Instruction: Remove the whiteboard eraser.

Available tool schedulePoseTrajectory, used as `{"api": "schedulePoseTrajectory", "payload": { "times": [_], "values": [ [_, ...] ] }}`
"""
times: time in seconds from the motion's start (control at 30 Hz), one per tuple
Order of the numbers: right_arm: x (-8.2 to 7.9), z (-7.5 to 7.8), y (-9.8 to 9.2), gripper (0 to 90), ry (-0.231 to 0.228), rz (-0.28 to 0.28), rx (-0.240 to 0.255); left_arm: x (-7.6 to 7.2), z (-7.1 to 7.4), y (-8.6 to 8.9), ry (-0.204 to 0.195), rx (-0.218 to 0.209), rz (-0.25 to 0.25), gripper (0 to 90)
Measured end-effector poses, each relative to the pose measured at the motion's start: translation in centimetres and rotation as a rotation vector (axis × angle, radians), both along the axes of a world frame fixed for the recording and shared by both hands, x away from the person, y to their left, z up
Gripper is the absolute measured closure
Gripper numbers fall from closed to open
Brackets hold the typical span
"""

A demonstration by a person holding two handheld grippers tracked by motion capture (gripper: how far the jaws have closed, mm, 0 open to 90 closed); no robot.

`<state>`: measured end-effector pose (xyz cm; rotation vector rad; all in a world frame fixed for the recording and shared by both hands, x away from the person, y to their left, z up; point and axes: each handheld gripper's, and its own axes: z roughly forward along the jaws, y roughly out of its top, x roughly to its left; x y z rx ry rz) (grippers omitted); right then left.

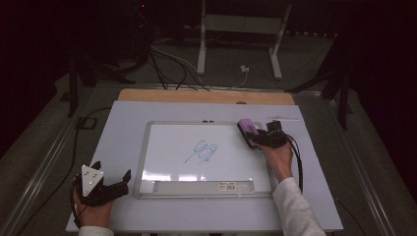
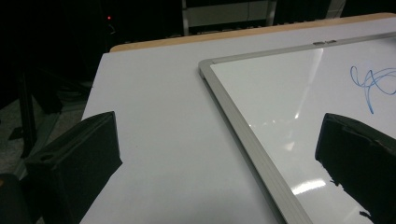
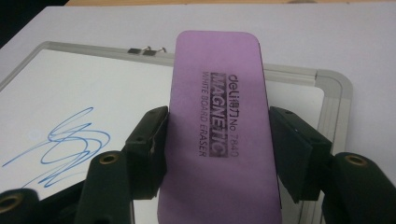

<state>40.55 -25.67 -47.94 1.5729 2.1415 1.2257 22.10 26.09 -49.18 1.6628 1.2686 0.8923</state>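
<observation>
Nearest the high camera, the left gripper rests on the white worktop by its near left corner, held in the person's left hand; its jaws stand spread with nothing between them, just off the near left corner of the whiteboard. In the left gripper view one jaw sits over bare worktop and the other over the board's aluminium frame.

The whiteboard lies flat in the middle of the worktop, its tray edge toward the near side, and carries a blue scribble roughly at its centre.

At the board's far right corner the right gripper pinches a purple eraser — the right gripper view shows both pads pressed against the long sides of the eraser, whose printed top face points up at the camera. The eraser sits over the corner of the frame, well apart from the scribble, and whether it touches the board cannot be told. A thin white stick-like thing lies on the worktop just beyond the right gripper — too small to identify.
</observation>
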Motion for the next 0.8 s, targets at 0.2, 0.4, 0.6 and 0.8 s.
{"api": "schedulePoseTrajectory", "payload": {
  "times": [0.2,0.4,0.6,0.8],
  "values": [
    [-0.3,0.5,0.1,41.2,-0.017,0.017,-0.003,0.0,0.0,0.0,0.0,0.0,0.001,0.7],
    [-0.5,0.7,0.5,41.2,-0.026,0.034,-0.017,0.0,0.0,0.0,-0.002,-0.002,0.003,0.8],
    [-0.8,1.0,1.3,41.2,-0.037,0.067,-0.033,0.0,0.0,0.0,-0.001,-0.001,0.002,0.7],
    [-1.1,1.1,2.2,41.2,-0.046,0.097,-0.042,0.0,0.0,0.1,-0.002,-0.002,0.002,0.7]
  ]
}}
